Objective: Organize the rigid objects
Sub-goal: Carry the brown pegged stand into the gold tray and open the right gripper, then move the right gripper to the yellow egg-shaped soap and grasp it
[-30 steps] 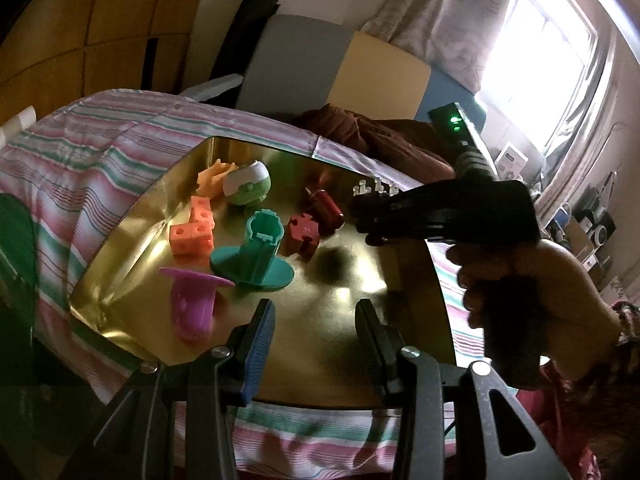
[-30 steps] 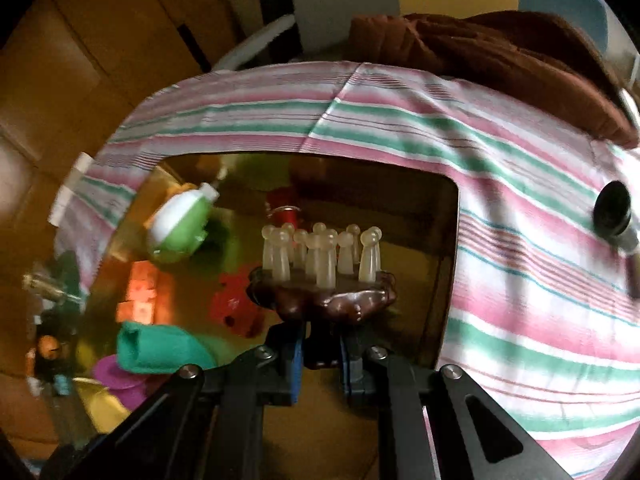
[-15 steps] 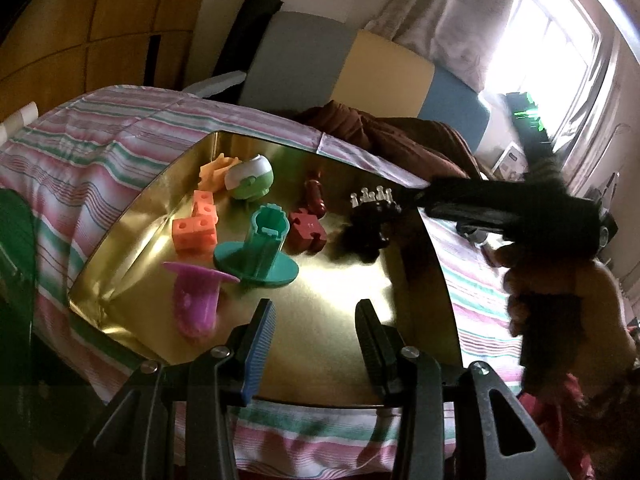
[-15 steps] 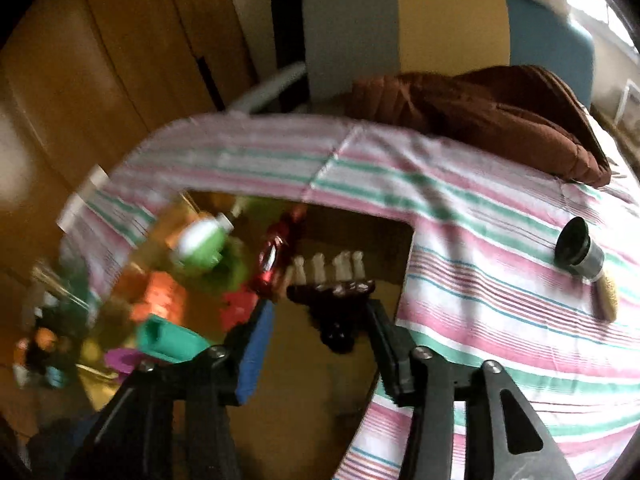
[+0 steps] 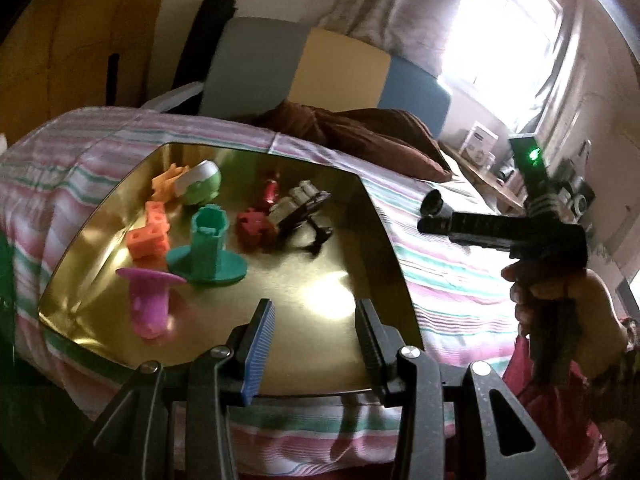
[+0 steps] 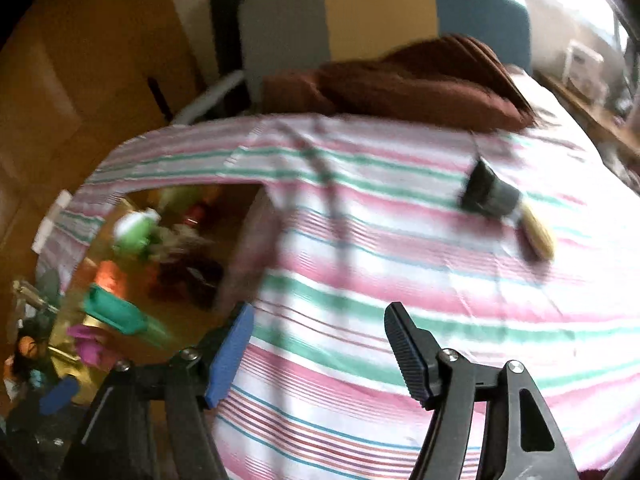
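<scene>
- Ahead of the left gripper [image 5: 314, 334], fingers half apart and empty: dark brown pegged brush [image 5: 301, 210] lying in shiny gold metal tray [image 5: 372, 216].
- right gripper [image 6: 318, 344] jaws opening, empty, above striped cloth [image 6: 400, 280]; black cylinder with tan tip [image 6: 504, 210] far ahead-right.

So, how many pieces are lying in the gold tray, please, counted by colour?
Orange: 2
Green: 2
Red: 2
Purple: 1
Dark brown with pale pegs: 1
Total: 8 in the gold tray
</scene>
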Available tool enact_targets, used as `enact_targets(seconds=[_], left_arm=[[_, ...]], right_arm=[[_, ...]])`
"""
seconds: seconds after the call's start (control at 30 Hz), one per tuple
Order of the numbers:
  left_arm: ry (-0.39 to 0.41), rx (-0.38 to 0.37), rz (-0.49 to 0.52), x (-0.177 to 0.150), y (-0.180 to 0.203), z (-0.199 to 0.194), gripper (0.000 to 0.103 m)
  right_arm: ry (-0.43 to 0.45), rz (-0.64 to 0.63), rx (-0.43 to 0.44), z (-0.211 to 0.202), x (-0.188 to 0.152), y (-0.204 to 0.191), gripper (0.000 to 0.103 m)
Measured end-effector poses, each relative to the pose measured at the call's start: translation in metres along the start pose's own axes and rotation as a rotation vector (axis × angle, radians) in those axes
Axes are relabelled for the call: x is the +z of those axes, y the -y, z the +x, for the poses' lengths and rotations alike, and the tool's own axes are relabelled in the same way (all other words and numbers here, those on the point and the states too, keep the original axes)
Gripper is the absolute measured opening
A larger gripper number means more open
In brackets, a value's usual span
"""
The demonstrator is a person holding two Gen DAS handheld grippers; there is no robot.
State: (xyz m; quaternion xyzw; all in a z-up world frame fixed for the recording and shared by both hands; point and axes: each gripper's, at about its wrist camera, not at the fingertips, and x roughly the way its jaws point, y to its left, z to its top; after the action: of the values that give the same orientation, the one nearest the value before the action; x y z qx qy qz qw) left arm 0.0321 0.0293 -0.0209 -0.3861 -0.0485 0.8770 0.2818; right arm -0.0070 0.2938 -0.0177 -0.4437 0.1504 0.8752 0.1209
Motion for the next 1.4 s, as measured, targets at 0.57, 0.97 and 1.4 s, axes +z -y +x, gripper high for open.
enact_targets(seconds=[0.57,0.97,1.4], left_arm=[[-0.034,-0.037,0.066,-0.006,0.024,0.009,0.042],[-0.068,-0.067,0.144,-0.004,0.055,0.015,0.042],[-0.103,-0.050,0.248,0.007,0.095,0.025,0.042]], right_arm=[[-0.124,0.173,-0.156,0.008,-0.026,0.122,0.069],[-0.186,0.277,-0.190,0.013,-0.019,0.208,0.069],[-0.018,0.292,-0.136,0.041,0.055,0.239,0.059]])
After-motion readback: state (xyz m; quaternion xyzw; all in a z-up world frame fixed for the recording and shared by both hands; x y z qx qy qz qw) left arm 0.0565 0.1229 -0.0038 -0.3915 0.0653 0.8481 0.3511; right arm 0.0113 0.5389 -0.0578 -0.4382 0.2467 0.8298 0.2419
